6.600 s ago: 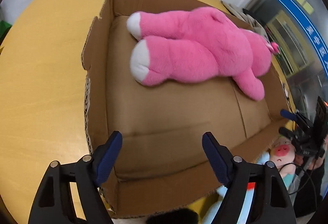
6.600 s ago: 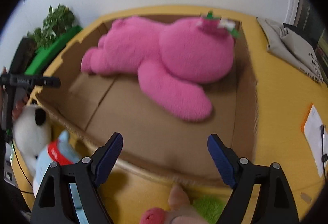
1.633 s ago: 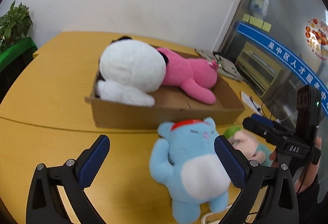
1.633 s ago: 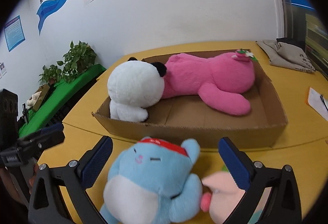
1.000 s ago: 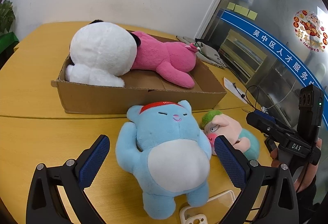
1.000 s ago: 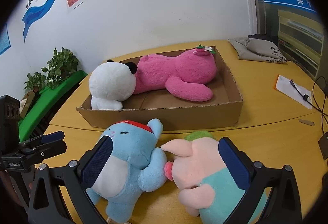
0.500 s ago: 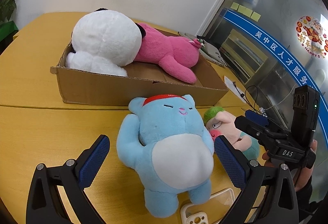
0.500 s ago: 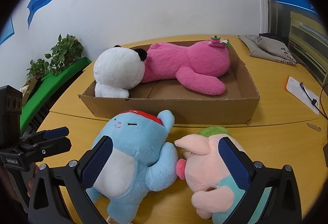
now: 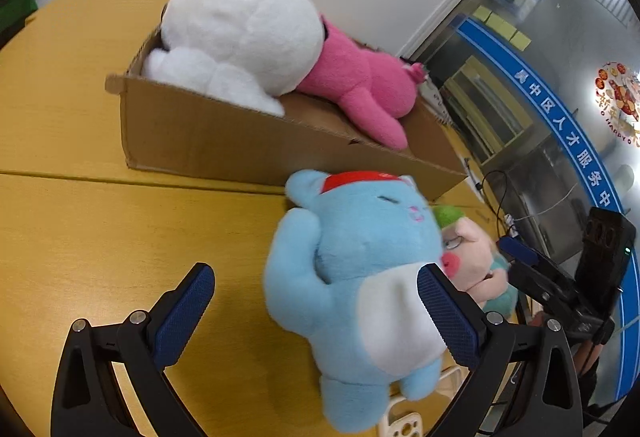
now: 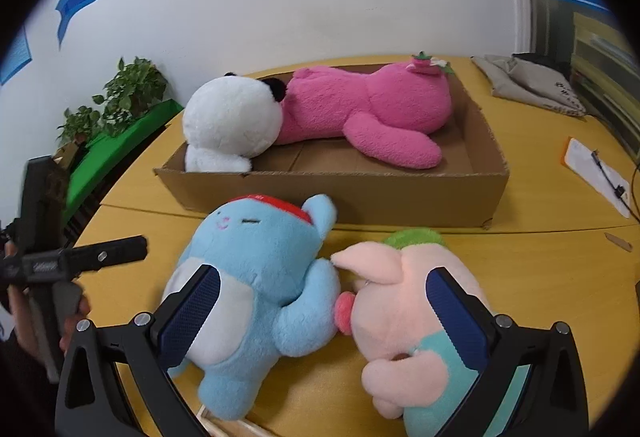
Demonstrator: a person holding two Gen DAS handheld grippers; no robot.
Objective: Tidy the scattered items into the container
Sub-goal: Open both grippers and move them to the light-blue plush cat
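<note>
- While its jaws are closing, the left tool (image 9: 316, 311) hangs above the yellow desk (image 9: 100, 229), gripping nothing; the blue plush (image 9: 360, 277) lies partly between its two pads, its belly behind the right-hand pad, and no pad is seen pressing on it.
- Lying on its back on the desk, the blue plush has its red-capped head just in front of the near wall of the cardboard box (image 9: 224, 145).
- Seen from the right wrist, the right tool (image 10: 324, 317) stands spread wide and released, with the blue plush's arm and the face of the pink pig plush (image 10: 404, 301) between its pads; neither pad clearly touches fur.
- Both loose toys lie side by side on the desk, touching each other, just outside the box.
- Inside the box rest a white panda plush (image 10: 232, 121) at the left end and a long pink plush (image 10: 372, 109) stretched along the back wall.
- Most of the pig is hidden behind the blue plush in the left view, and the whole left view is slightly blurred.
- A pale phone case (image 9: 404, 425) peeks out under the blue plush's feet, cut off by the lower edge.
- Each tool appears at the edge of the other camera's view, held by a hand that is largely out of sight.
</note>
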